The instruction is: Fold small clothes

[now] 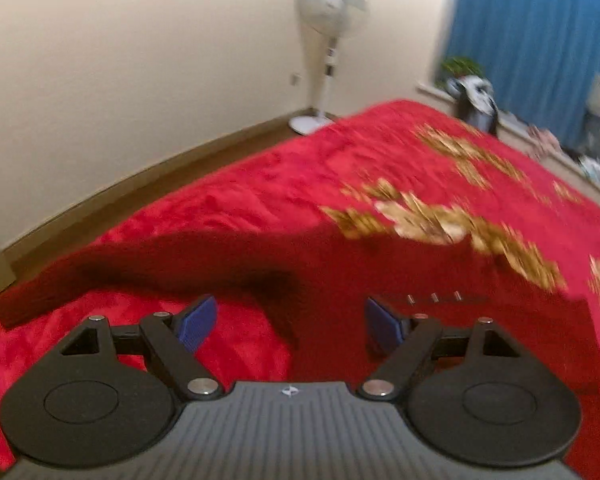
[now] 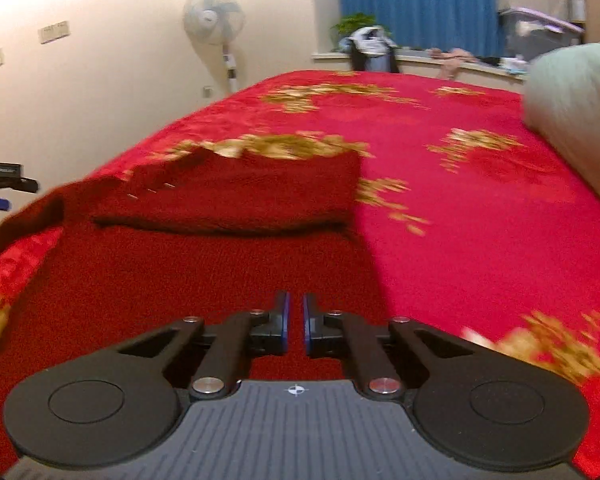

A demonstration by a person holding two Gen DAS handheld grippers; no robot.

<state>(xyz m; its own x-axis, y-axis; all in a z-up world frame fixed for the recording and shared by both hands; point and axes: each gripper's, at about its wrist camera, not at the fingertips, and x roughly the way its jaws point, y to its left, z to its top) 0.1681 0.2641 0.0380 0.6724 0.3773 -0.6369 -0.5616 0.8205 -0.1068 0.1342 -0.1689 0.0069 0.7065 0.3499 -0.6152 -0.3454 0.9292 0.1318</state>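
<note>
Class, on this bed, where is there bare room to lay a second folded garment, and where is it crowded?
Free: the red bedspread between the dark red garment and the pale pillow, and the stretch beyond the garment toward the far edge. Crowded: the near left, where the garment spreads under both the right gripper and the left gripper.

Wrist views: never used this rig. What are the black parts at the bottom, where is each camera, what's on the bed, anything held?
Each picture comes from a fisheye camera on a hand-held two-finger gripper, looking forward along its fingers. The black arms with blue pads are the gripper itself.

The left wrist view shows the left gripper, its jaws wide apart with nothing between them. The right wrist view shows the right gripper, its pads almost together; I cannot tell whether they pinch any cloth.

On the red bedspread with gold flowers lies a dark red knitted garment, partly folded over, one sleeve trailing left. A pale pillow sits at the right, a standing fan by the wall.
</note>
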